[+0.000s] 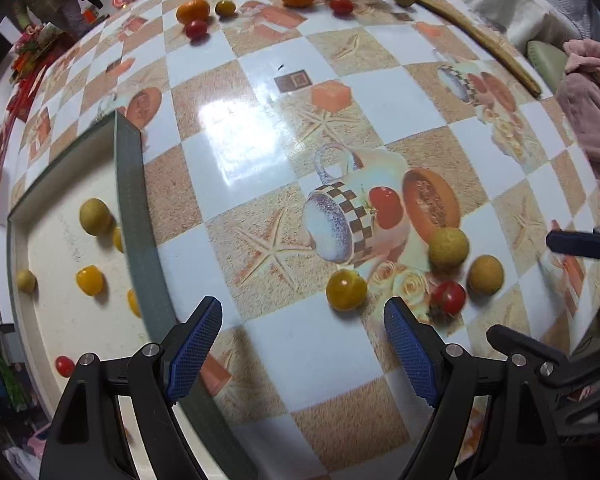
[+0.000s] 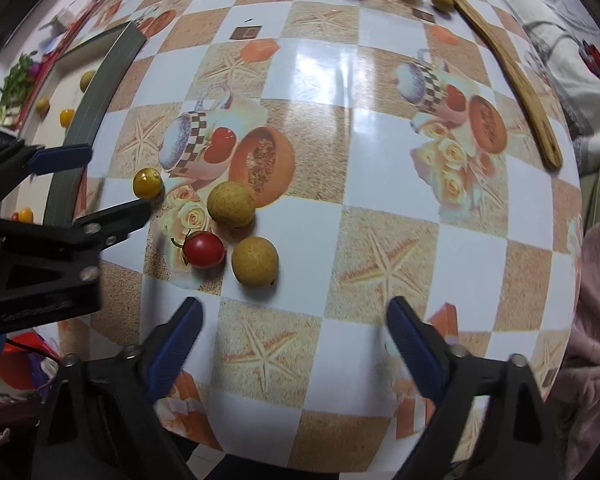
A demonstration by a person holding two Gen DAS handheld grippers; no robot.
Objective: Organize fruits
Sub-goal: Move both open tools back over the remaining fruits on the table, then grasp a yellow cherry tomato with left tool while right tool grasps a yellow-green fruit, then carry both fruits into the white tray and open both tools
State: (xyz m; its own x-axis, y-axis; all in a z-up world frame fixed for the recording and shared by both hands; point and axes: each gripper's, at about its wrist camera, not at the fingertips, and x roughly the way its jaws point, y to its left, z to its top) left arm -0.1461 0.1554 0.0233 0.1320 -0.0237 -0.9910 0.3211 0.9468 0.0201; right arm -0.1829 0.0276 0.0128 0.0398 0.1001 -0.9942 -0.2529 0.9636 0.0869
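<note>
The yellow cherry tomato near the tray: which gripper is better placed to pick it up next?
Probably the left. The yellow cherry tomato lies just ahead of the open left gripper, near its right finger, and the tray is at its left. The right gripper sits farther away, beyond the red tomato.

Both fisheye views look steeply down, from close above, onto the glossy checkered tablecloth (image 1: pixel 260 128). The left wrist view sits nearer the grey-rimmed tray (image 1: pixel 134 216). Both share the red cherry tomato (image 2: pixel 204 249) and the tan round fruits beside it.
</note>
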